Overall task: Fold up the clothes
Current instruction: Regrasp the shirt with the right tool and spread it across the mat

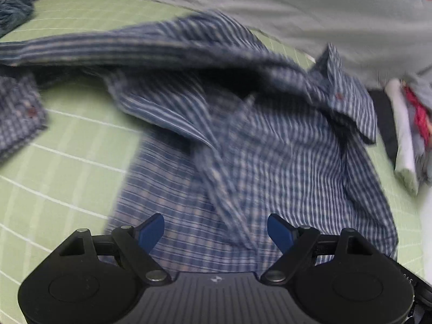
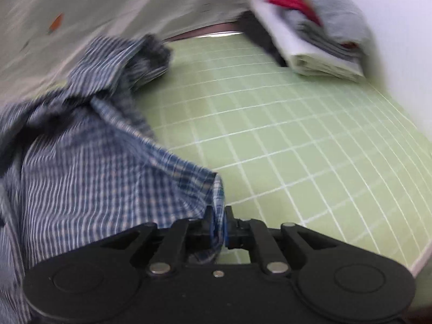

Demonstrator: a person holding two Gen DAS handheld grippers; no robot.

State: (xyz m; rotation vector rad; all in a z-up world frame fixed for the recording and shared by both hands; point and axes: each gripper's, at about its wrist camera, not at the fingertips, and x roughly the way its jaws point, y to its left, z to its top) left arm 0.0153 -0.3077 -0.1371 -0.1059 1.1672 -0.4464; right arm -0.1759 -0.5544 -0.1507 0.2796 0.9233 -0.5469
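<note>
A blue and white checked shirt (image 1: 243, 140) lies crumpled on the green gridded mat (image 1: 67, 162), one sleeve stretched out to the left. My left gripper (image 1: 216, 229) hovers over the shirt's lower part, its blue fingertips (image 1: 152, 229) wide apart with nothing between them. In the right wrist view the same shirt (image 2: 81, 167) fills the left side, and my right gripper (image 2: 218, 221) is shut on a corner of its hem, which bunches up between the pads. The picture is blurred by motion.
A stack of folded clothes (image 2: 318, 32), white, grey and red, sits at the far right of the mat (image 2: 283, 135). A grey sheet (image 1: 270, 8) covers the far side. A dark teal knit item (image 1: 16, 10) lies at the far left.
</note>
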